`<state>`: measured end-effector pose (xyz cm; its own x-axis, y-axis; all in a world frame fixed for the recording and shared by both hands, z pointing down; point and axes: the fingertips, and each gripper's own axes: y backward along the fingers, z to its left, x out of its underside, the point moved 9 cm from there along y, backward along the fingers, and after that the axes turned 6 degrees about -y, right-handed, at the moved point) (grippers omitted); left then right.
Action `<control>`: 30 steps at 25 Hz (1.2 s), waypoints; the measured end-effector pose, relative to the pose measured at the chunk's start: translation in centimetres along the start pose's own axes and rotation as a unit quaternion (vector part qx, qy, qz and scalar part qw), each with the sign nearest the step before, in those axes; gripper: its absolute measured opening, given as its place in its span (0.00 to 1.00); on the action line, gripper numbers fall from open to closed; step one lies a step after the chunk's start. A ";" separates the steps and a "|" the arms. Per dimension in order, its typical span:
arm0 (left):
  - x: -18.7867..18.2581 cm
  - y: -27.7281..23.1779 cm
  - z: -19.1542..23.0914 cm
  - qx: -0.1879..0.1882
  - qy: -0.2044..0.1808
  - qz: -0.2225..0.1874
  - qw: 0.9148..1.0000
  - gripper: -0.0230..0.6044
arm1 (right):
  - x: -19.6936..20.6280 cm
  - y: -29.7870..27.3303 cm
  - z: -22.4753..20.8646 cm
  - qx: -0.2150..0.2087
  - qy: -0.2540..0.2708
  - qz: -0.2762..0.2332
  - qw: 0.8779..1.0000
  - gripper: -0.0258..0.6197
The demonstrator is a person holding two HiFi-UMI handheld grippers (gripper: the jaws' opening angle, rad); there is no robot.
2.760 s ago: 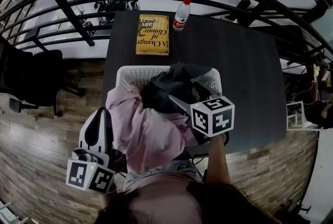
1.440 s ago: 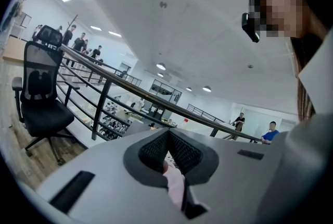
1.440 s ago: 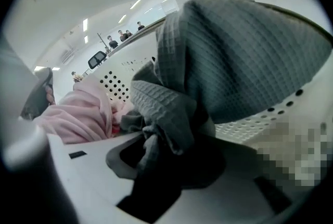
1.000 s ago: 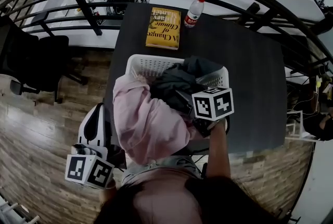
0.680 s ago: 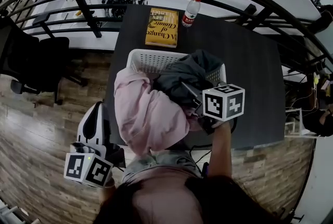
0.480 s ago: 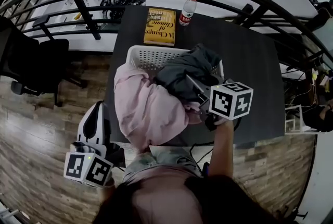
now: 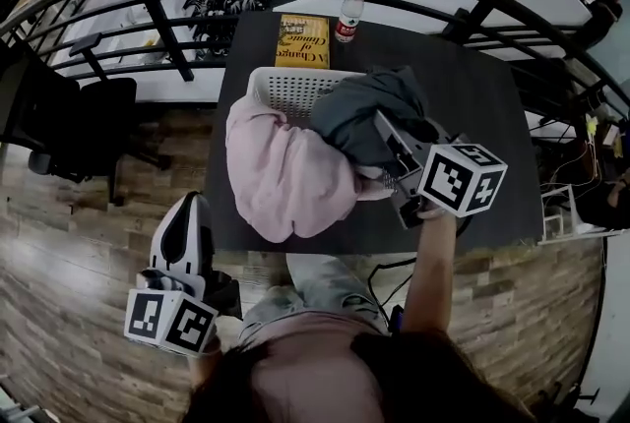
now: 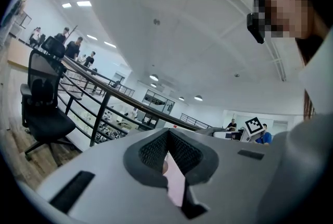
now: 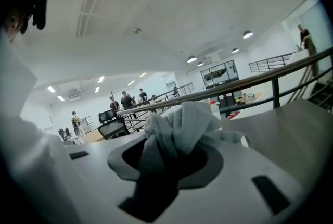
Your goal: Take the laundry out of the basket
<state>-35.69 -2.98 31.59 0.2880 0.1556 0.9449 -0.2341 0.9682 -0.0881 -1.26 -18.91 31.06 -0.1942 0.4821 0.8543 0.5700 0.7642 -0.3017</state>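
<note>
Right tool [image 7: 384, 124] clamped on grey garment [image 7: 359, 106], bunch held above basket [image 7: 285, 82]. Pink garment [image 7: 285, 180] draped over basket's near rim, long axis toward person, between both tools. Left tool [image 7: 192, 205] off desk [image 7: 482, 96] edge, jaws nearly together. Left hand judged nearer to pink garment.

A dark counter [image 7: 492, 106] is carrying a yellow book [image 7: 302, 41], lying flat at its far edge. A clear, red-capped bottle [image 7: 346, 15] is standing upright just beside the book. A black railing [image 7: 157, 23] is curving round behind the counter, and a black office chair [image 7: 74, 131] is standing on the wood-plank floor [image 7: 69, 254] to the left, well apart.
</note>
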 end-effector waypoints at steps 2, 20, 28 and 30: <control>0.0 1.6 -0.2 0.001 -0.001 -0.003 1.000 0.04 | -0.5 1.4 0.5 0.002 -0.005 -0.022 1.000 0.27; 0.1 4.7 -4.6 0.002 -0.030 -0.015 0.999 0.04 | -5.0 8.8 -0.3 -0.063 -0.059 -0.148 0.985 0.27; 1.3 0.7 -11.6 0.014 -0.033 -0.027 0.999 0.04 | -8.5 12.3 -3.9 -0.107 -0.055 -0.165 0.979 0.27; 1.9 -0.1 -13.3 0.014 -0.033 -0.024 0.999 0.04 | -9.3 13.4 -4.9 -0.116 -0.055 -0.172 0.977 0.27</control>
<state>-22.82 -0.13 29.23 0.2371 0.0947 0.9669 -0.2468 0.9685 -0.0344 12.09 -15.27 21.17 -0.4835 0.2674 0.8335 0.6197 0.7771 0.1102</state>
